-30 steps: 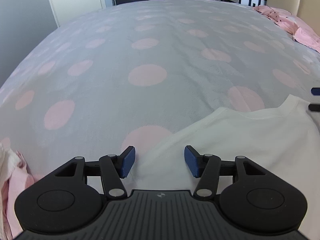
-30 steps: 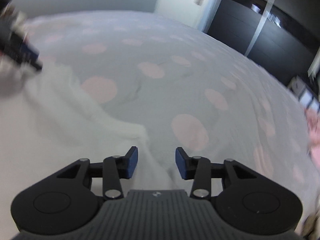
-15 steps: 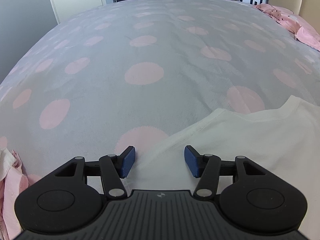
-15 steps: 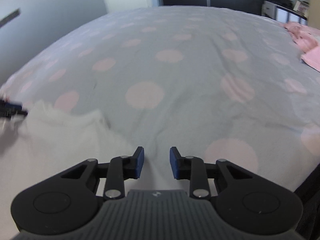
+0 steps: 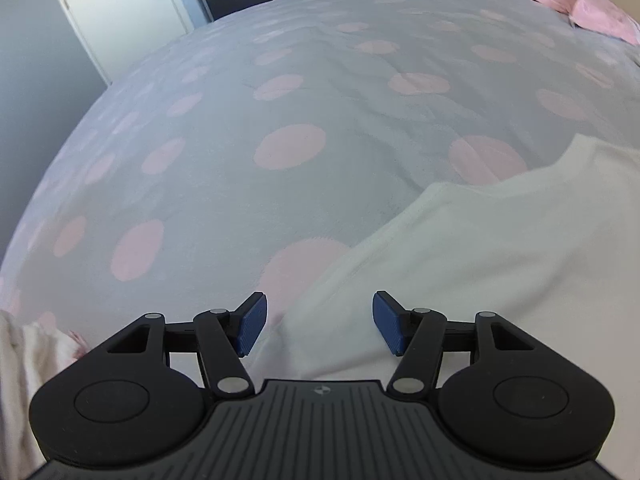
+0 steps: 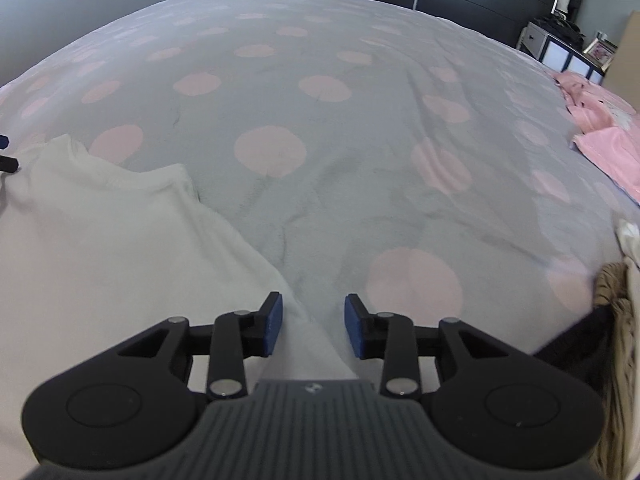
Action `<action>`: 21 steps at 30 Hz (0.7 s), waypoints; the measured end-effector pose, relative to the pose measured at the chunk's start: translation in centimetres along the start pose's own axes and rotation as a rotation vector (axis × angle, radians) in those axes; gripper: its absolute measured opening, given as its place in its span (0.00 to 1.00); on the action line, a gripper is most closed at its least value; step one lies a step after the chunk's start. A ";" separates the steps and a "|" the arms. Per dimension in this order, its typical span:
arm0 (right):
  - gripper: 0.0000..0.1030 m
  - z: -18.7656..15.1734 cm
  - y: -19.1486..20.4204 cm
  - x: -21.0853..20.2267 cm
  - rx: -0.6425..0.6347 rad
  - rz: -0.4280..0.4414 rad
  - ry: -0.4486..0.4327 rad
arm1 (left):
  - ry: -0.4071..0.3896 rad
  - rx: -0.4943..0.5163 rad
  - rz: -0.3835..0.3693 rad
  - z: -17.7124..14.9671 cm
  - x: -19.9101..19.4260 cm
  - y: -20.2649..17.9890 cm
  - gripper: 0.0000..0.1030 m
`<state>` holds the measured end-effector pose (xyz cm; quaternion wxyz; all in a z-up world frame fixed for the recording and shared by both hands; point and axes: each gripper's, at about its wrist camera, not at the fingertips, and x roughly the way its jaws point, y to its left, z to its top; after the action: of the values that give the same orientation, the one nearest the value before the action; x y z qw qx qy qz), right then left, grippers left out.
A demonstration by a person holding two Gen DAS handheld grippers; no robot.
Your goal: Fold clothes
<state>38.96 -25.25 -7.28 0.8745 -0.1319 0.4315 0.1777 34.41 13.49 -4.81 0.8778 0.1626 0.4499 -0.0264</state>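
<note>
Both grippers have shifted along the white T-shirt's (image 5: 500,248) side edges, jaws just opening.

Left gripper (image 5: 316,322) gapes wide over one edge, right gripper (image 6: 312,326) partly open over the other (image 6: 100,240); neither grips cloth. Shirt lies flat on the grey pink-dotted bedspread (image 5: 288,148), pink garments (image 6: 600,128) well apart.

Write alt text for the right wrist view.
The open right gripper hovers over the edge of a white shirt lying on a grey bedspread with pink dots. Pink clothes lie far right.
</note>
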 end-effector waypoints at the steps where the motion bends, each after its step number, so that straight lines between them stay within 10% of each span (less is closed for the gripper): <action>1: 0.41 0.0 0.1 -0.7 0.004 -0.011 0.008 | -0.006 0.019 0.005 -0.2 -0.6 0.0 0.55; 21: 0.52 -10.4 10.8 -18.1 -0.131 0.036 0.170 | -0.095 -0.024 -0.119 -15.0 -18.9 0.5 0.55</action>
<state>16.83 -23.08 0.28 0.8209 -0.1958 0.4940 0.2093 11.58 16.66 2.27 0.8969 0.1234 0.4170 -0.0807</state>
